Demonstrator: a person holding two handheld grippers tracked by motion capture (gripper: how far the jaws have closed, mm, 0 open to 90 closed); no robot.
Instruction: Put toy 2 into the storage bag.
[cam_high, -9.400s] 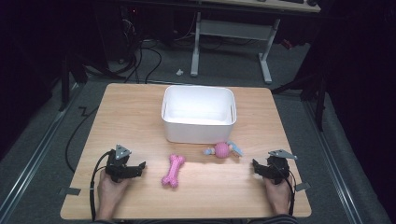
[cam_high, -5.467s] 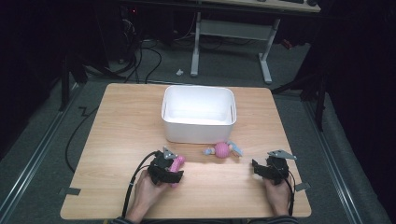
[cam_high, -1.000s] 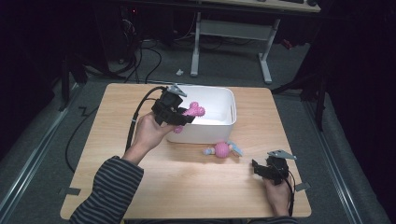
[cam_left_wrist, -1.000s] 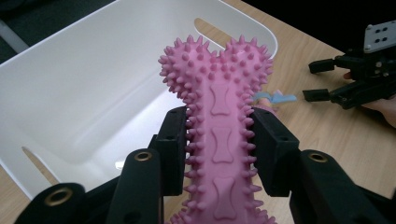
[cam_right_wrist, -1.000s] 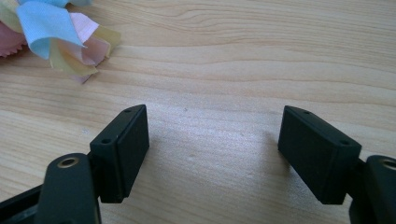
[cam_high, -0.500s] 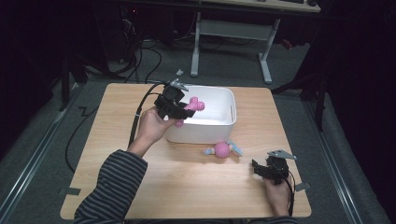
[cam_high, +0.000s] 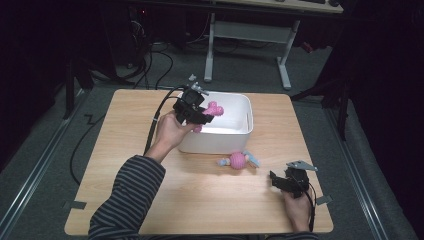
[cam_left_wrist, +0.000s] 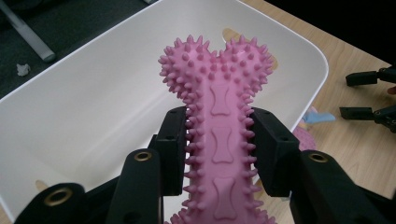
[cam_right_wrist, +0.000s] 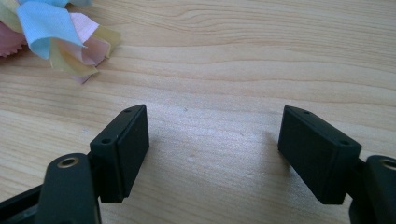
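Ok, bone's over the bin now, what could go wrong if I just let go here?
The left gripper holds the pink spiky bone by its shaft above the white bin, near the left wall; released there, it might clip the rim and bounce out. The gripper's cable trails beside the bin and could snag it.

Left tongs (cam_high: 204, 118) carried the pink bone (cam_high: 214, 110) over the bin (cam_high: 240, 131).

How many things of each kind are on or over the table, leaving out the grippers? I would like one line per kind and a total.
Pink spiky bone toy, held in the left gripper over the tub: 1
Pink ball toy with cloth tails, on the table: 1
White tub: 1
Total: 3
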